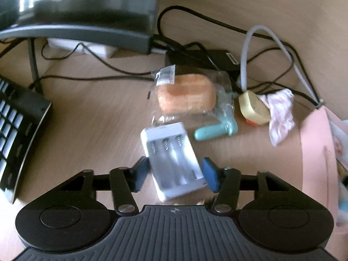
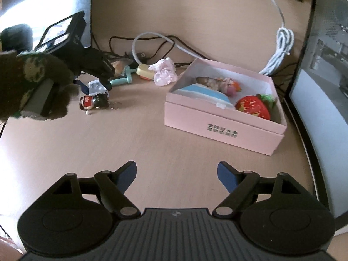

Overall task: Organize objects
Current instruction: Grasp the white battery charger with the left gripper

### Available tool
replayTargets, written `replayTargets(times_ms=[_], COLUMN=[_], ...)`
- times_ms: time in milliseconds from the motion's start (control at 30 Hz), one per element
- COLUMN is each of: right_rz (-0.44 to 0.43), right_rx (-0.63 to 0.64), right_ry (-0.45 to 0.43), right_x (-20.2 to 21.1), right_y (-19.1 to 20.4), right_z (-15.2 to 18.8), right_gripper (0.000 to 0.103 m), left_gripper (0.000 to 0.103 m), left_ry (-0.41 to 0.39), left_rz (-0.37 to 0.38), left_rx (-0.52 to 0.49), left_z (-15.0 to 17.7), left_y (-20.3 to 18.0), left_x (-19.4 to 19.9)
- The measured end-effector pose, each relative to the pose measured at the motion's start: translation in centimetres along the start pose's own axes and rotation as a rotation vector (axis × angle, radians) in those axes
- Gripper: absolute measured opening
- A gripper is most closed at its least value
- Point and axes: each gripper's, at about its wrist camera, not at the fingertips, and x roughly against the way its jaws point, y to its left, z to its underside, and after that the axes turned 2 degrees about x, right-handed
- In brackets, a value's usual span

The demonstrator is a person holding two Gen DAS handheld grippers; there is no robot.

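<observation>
In the left wrist view my left gripper (image 1: 175,175) has its blue pads (image 1: 141,173) on either side of a white battery charger (image 1: 173,162); the pads touch or nearly touch its sides. Beyond it lie a bagged orange bun (image 1: 187,96), a teal tool (image 1: 214,131), a cream plug (image 1: 253,107) and a pink cloth (image 1: 280,113). In the right wrist view my right gripper (image 2: 176,175) is open and empty above the desk. A pink box (image 2: 221,119) ahead holds a strawberry toy (image 2: 253,106) and other items. The left gripper (image 2: 93,84) and charger (image 2: 97,86) show at far left.
A keyboard (image 1: 15,121) lies at left and a monitor (image 1: 87,6) stands behind. Black cables (image 1: 195,47) and a white cable (image 2: 280,43) trail across the back of the desk. A small red toy figure (image 2: 92,101) lies near the charger. A screen (image 2: 326,65) stands at right.
</observation>
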Motion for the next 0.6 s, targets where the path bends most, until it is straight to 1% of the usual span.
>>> replayTargets(times_ms=[133,300,400,433,500,567,600], right_rz=[-0.046,-0.148,-0.217,-0.242,-0.3,-0.327,-0.327], right_rx=[0.037,0.124,0.202,0.2,0.142,0.093,0.092], right_ry=[-0.006,-0.031,-0.047,-0.035,-0.001,0.018,0.02], right_x=[-0.9,-3.0,-4.9,-5.7,-7.7,-9.7,-10.6], right_y=[0.9,4.0,6.5,7.1,8.1,9.2,9.9], right_z=[-0.8,-2.8,-4.5,-5.2,-7.1,-8.9,-9.4], right_gripper=[0.082,0.082,0.082,0.082,0.082,0.082,0.082], left_gripper=[0.054,0.054,0.054,0.054,0.054,0.054,0.054], left_ry=[-0.007,0.0,0.008,0.01,0.008,0.003,-0.001], left_rz=[0.059,0.082,0.1,0.101,0.102,0.108,0.113], left_rx=[-0.004,0.0,-0.034,-0.051,-0.065,-0.065,-0.064], left_z=[2.0,5.6,7.7,8.5,9.7,10.7,11.0], left_y=[3.5,8.6,9.9,10.2,10.5,10.8,10.9], left_x=[2.0,5.6,7.5,8.1,9.1,9.7,10.0])
